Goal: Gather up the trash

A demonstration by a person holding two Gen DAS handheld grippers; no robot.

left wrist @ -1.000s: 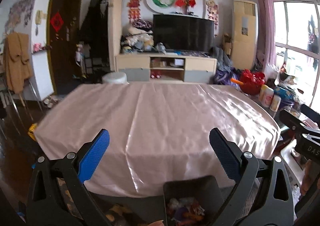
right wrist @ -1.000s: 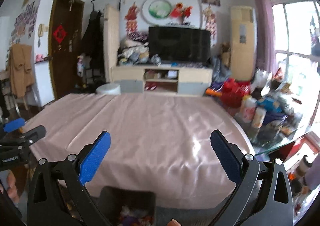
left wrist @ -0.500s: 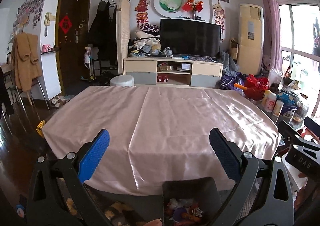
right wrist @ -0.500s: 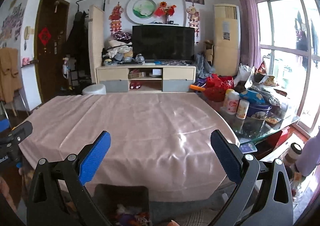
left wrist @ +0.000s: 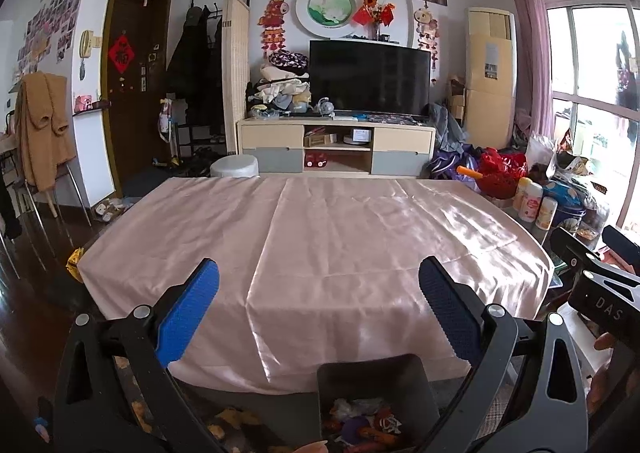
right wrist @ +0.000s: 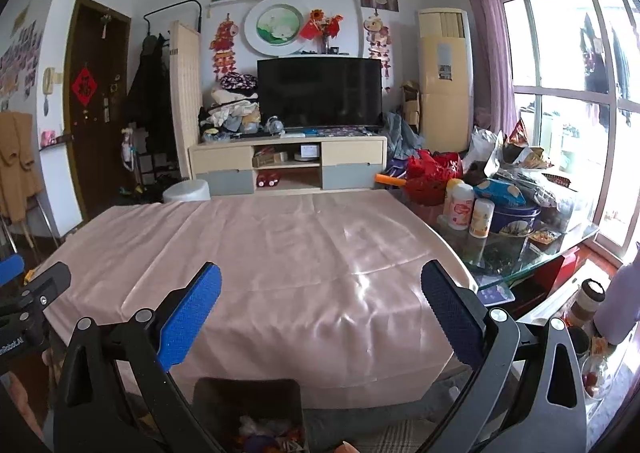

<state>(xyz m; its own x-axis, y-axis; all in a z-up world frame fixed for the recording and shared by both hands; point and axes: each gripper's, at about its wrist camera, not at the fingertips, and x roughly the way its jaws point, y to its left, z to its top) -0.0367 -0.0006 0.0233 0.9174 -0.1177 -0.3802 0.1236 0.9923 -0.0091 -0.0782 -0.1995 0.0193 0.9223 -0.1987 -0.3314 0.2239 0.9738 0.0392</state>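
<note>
Both grippers are hanging wide open and holding nothing: the left gripper (left wrist: pixel 319 289) is showing its blue pads (left wrist: pixel 188 317) spread apart low in its frame, and the right gripper (right wrist: pixel 321 291) is doing the same in its own view. Each is pointing across the table with the pink satin cloth (left wrist: pixel 320 237), which is filling the middle of both frames and is carrying nothing that reads as litter.

Down at the bottom centre, the dark bin (left wrist: pixel 376 373) is sitting just below the table's near edge, between the left gripper's fingers in the picture, and colourful scraps of trash (left wrist: pixel 366 423) are lying inside it. From the right wrist the same bin (right wrist: pixel 248 397) is appearing lower left of centre, closer to that tool's left finger.

By my reading, the collecting is looking close to finished on the cloth itself, so the job in hand is scanning for leftovers. Doing that well is meaning sweeping the view slowly along the cloth's edges and the floor beside the bin, where yellowish bits (left wrist: pixel 236 419) are showing at lower left; whether those are trash or floor pattern I cannot tell. Any pick is calling for keeping the fingers wide, coming down over the scrap, then carrying it back low toward the bin without snagging the slippery cloth.
</note>
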